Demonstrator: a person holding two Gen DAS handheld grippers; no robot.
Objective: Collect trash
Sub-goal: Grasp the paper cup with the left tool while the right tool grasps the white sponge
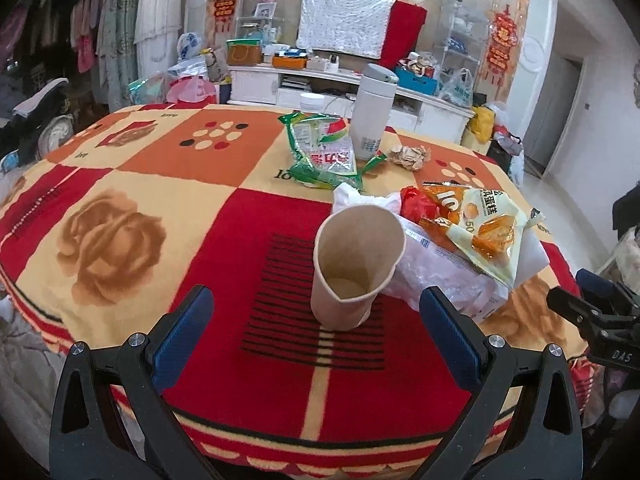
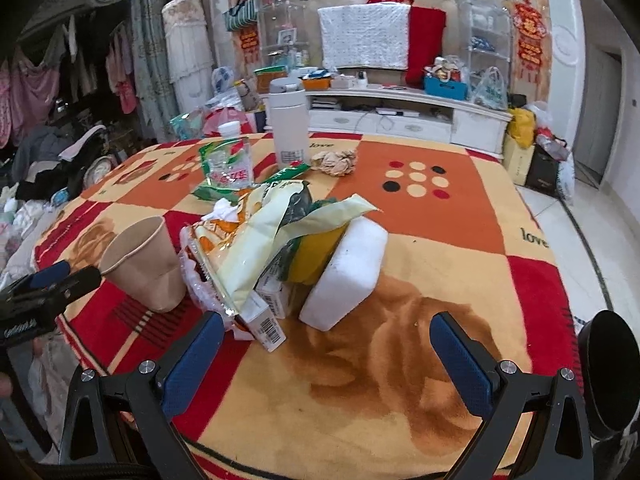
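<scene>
Left claw [image 1: 316,312]: blue-padded fingers spread wide, holding nothing. Right claw [image 2: 328,344]: likewise spread, holding nothing. Tan paper cup [image 1: 352,268]: upright on the blanket-covered desk [image 1: 120,184], rim pinched, inside bare but for a pale patch at the bottom. Touching it, a heap of orange-and-cream snack wrappers [image 1: 476,224], small cartons and a white foam block [image 2: 348,272]. Beyond: green-and-clear plastic bag [image 1: 324,152], crumpled brown paper ball [image 1: 410,156], white lidded flask [image 1: 372,112], shut
</scene>
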